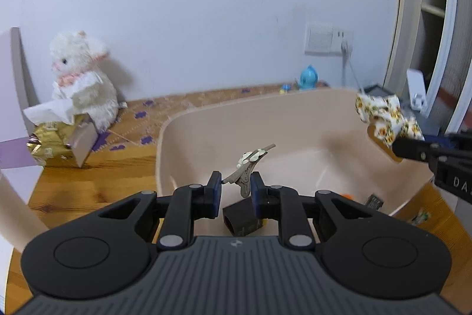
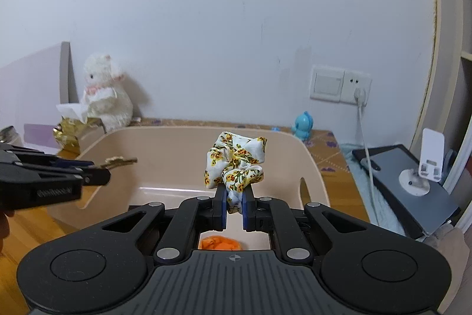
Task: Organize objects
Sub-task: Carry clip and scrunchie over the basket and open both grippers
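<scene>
Beige bin (image 2: 312,164): set on the wooden tabletop (image 1: 97,167), open side up, serving as the collection point.

Metal hair clip (image 1: 247,167): held above the bin's interior by the left gripper (image 1: 236,191); the fingers (image 1: 215,191) are only narrowly parted, and the clip is touched by at least one of them. A firm pinch cannot be confirmed.

Floral scrunchie (image 2: 236,164): pinched between the closed fingers (image 2: 247,205) of the right gripper (image 2: 234,208), also over the bin, presumably for release inside.

Orange item (image 2: 219,242): already lying on the bin floor.

Plush toy (image 1: 79,78): left against the wall, apart.
</scene>
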A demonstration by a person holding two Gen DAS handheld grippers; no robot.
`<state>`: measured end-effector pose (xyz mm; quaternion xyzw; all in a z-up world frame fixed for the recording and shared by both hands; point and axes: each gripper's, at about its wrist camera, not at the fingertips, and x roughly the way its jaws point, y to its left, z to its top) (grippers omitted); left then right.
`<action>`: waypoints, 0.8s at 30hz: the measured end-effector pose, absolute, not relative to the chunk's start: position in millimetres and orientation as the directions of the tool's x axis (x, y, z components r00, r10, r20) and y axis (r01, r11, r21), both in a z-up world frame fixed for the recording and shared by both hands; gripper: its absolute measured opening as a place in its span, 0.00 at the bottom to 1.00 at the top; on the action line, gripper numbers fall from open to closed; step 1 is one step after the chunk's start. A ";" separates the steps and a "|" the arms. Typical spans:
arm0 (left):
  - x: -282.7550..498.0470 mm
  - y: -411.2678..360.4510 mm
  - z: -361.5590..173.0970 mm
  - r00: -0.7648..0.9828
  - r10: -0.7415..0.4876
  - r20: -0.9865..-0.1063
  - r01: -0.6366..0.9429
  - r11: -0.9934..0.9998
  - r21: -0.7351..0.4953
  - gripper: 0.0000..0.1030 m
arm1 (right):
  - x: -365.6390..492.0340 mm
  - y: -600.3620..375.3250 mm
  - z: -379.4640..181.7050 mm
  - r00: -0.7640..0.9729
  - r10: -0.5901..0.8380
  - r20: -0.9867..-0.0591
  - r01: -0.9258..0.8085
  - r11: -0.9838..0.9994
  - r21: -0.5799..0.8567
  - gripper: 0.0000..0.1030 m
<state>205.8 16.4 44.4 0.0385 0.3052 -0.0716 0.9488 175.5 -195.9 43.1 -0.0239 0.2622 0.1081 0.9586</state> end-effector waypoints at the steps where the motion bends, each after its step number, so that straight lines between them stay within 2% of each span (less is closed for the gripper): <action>1: 210.5 14.4 40.1 0.794 -0.110 -0.597 0.162 0.986 0.035 0.22 | 180.3 -194.0 39.7 0.833 0.191 -0.519 -0.220 0.976 0.006 0.09; 5: 223.8 9.0 25.8 0.763 -0.095 -0.640 0.160 0.986 0.045 0.22 | 192.1 -189.3 28.0 0.810 0.185 -0.556 -0.224 0.974 -0.003 0.10; 8: 227.1 8.2 20.3 0.744 -0.093 -0.662 0.154 0.987 0.035 0.23 | 194.3 -188.7 21.7 0.799 0.183 -0.573 -0.228 0.974 -0.007 0.14; 10: 226.1 8.0 20.4 0.743 -0.094 -0.663 0.157 0.987 0.036 0.27 | 191.9 -190.1 20.8 0.800 0.182 -0.571 -0.227 0.974 -0.007 0.33; 11: 224.2 7.7 21.7 0.744 -0.097 -0.661 0.161 0.986 0.036 0.30 | 190.2 -191.2 21.1 0.802 0.184 -0.568 -0.228 0.974 -0.007 0.34; 12: 222.0 6.9 24.1 0.746 -0.104 -0.658 0.166 0.986 0.033 0.42 | 188.1 -192.5 22.4 0.805 0.186 -0.563 -0.230 0.973 -0.007 0.36; 13: 219.2 5.7 26.9 0.748 -0.100 -0.656 0.163 0.986 0.036 0.71 | 185.3 -194.1 23.8 0.808 0.189 -0.558 -0.234 0.972 -0.008 0.39; 15: 210.9 3.9 33.4 0.767 -0.074 -0.638 0.136 0.989 0.050 0.97 | 179.5 -196.7 27.8 0.815 0.189 -0.547 -0.235 0.972 -0.013 0.46; 17: 201.9 3.8 39.8 0.785 -0.060 -0.616 0.119 0.991 0.054 0.97 | 171.5 -201.1 32.4 0.826 0.188 -0.531 -0.230 0.973 -0.014 0.53; 19: 195.5 4.7 44.5 0.777 -0.069 -0.626 0.122 0.992 0.042 0.97 | 163.1 -206.2 36.0 0.833 0.184 -0.522 -0.224 0.975 -0.014 0.65; 21: 185.9 6.7 47.7 0.773 -0.086 -0.629 0.124 0.992 0.017 0.97 | 154.1 -211.9 37.2 0.839 0.175 -0.515 -0.217 0.976 -0.022 0.71; 24: 167.9 4.3 51.3 0.777 -0.082 -0.625 0.121 0.992 0.021 0.97 | 139.5 -221.3 34.8 0.837 0.165 -0.523 -0.217 0.975 -0.040 0.74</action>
